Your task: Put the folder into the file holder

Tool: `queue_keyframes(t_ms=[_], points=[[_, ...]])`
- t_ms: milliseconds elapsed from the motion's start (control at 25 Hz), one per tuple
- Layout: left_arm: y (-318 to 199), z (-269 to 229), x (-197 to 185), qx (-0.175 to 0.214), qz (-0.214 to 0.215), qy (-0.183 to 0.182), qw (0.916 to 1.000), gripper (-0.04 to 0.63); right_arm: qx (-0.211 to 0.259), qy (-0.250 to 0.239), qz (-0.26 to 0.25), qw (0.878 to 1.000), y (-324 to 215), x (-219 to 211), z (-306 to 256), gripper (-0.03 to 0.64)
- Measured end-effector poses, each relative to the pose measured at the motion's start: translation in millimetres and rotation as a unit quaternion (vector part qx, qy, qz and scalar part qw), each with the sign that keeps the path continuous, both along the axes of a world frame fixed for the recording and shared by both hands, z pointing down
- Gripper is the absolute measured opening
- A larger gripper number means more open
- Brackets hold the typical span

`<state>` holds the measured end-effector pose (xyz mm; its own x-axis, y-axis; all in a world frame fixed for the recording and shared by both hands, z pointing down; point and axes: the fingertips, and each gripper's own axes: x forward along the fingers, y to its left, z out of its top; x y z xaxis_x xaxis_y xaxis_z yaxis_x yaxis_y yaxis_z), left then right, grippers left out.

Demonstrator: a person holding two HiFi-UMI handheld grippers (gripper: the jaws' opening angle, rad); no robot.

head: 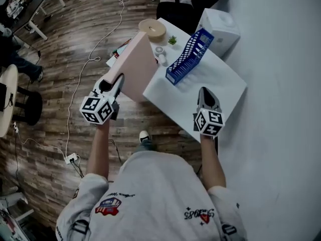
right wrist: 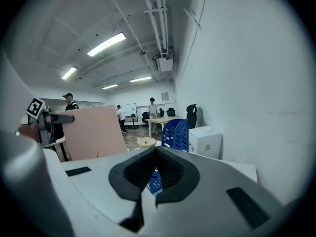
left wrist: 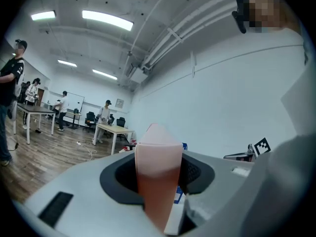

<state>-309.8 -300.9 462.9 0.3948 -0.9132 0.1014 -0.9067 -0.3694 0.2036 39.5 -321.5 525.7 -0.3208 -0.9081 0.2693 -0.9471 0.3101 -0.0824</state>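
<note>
A pink folder [head: 135, 67] stands on edge in the air, just off the left edge of the white table [head: 210, 92]. My left gripper [head: 117, 80] is shut on its near lower corner. In the left gripper view the folder [left wrist: 157, 181] fills the space between the jaws of that gripper [left wrist: 158, 158]. The blue mesh file holder [head: 190, 54] sits on the table to the right of the folder, and appears again in the right gripper view [right wrist: 175, 132]. My right gripper [head: 204, 91] hovers over the table's near part, shut and holding nothing [right wrist: 157, 150].
Behind the folder on the table are a round tan roll [head: 152, 29], a small green plant [head: 172, 40] and small white items [head: 160, 53]. A white box [head: 218, 29] stands past the file holder. A cable [head: 83, 69] runs across the wood floor at left. A wall lies to the right.
</note>
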Motion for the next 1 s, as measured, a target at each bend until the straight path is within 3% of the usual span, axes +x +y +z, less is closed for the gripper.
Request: queue_keyframes(t_ms=[240,440,760,1000], points=[[-60.9,-37.1,-12.4,0.035,0.036,0.016,0.9986,0.162,0.004,0.001,0.041,0.999,-22.8,-13.4,-3.3,0.002],[-93.6,-72.0,-3.9,0.068,0.051,0.031,0.9959,0.16,0.006,0.002,0.067,0.998,-37.5,1.5,-7.7,0.002],[-108.6,-158.2,23.7,0.154,0.077,0.073,0.9823,0.16,0.015,-0.005,0.097,0.995,-45.4,37.1,-17.7,0.002],[-109.3,-192.3,61.6,0.181,0.106,0.094,0.9732,0.158,0.018,-0.005,0.118,0.993,-39.1,69.5,-23.7,0.002]])
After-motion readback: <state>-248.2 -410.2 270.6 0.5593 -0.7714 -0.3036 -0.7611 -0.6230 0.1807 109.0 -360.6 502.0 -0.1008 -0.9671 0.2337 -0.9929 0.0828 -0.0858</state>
